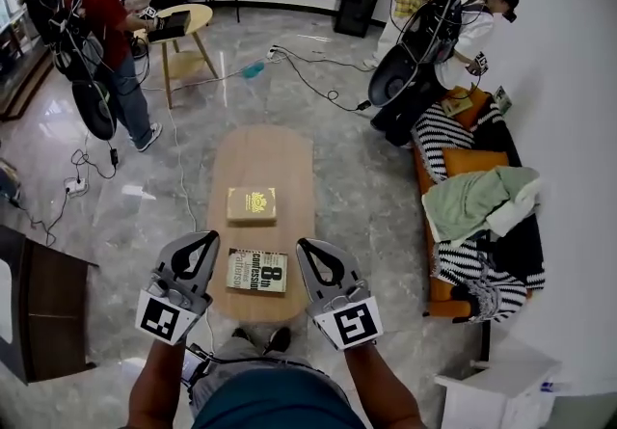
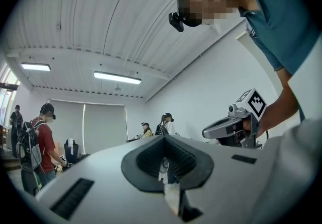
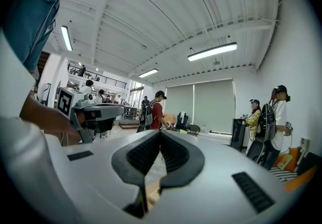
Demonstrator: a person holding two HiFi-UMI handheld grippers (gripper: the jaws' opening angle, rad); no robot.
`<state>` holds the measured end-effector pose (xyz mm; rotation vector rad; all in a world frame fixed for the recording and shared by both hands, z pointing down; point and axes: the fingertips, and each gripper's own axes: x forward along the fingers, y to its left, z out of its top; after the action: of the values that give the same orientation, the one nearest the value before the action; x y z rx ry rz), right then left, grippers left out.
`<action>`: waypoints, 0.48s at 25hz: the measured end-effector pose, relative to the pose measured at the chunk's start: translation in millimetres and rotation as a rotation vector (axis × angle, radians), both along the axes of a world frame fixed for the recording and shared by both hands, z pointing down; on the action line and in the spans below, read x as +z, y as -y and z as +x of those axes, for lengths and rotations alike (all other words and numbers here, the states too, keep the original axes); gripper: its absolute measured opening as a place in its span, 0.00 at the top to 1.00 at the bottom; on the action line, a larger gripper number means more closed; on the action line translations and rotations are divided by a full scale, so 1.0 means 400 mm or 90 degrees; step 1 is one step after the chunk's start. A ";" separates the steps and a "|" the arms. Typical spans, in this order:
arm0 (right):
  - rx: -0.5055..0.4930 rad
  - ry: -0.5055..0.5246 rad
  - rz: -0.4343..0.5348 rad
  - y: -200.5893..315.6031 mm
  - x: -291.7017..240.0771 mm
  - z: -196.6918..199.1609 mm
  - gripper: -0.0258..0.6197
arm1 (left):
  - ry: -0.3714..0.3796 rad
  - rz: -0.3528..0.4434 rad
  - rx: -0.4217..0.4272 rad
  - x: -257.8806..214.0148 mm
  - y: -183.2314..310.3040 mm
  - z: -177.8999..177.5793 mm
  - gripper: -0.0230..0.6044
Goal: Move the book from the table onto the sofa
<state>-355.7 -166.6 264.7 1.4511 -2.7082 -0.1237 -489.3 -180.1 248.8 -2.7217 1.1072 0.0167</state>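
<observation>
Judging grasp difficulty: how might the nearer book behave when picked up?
The nearer book lies flat, so it likely won't roll or tip. It looks thin, so it may flex or fall open if pinched by one edge.

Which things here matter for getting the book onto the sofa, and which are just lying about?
Job: near book, far book (either could be meant), table, sofa, left tool, right tool, both shut and empty.
Lying about: green blanket, striped cushions, floor cables, round side table.
</observation>
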 end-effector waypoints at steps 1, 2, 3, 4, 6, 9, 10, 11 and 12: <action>-0.003 0.002 -0.004 0.012 0.005 0.000 0.94 | 0.003 -0.004 -0.002 0.007 0.012 0.003 0.96; -0.005 0.002 -0.008 0.025 0.013 -0.001 0.94 | 0.004 -0.006 -0.004 0.013 0.027 0.005 0.96; -0.006 -0.001 -0.011 0.041 0.023 -0.001 0.94 | 0.004 -0.009 -0.005 0.018 0.043 0.007 0.96; -0.007 -0.006 -0.013 0.058 0.036 -0.001 0.94 | 0.003 -0.014 -0.007 0.024 0.059 0.007 0.96; -0.006 -0.012 -0.019 0.089 0.060 -0.004 0.94 | 0.002 -0.029 -0.007 0.044 0.088 0.004 0.96; -0.002 -0.007 -0.031 0.140 0.074 -0.020 0.94 | 0.000 -0.050 -0.005 0.077 0.140 -0.009 0.96; 0.000 -0.005 -0.032 0.161 0.077 -0.026 0.94 | -0.003 -0.050 -0.004 0.083 0.162 -0.014 0.96; 0.004 -0.003 -0.032 0.183 0.079 -0.029 0.94 | -0.007 -0.050 0.000 0.089 0.185 -0.017 0.96; 0.010 -0.002 -0.031 0.205 0.081 -0.030 0.94 | -0.010 -0.051 0.006 0.097 0.209 -0.018 0.96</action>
<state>-367.6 -248.7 297.0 1.4581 -2.6774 -0.0581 -496.4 -263.8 287.6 -2.8023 1.1216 -0.0047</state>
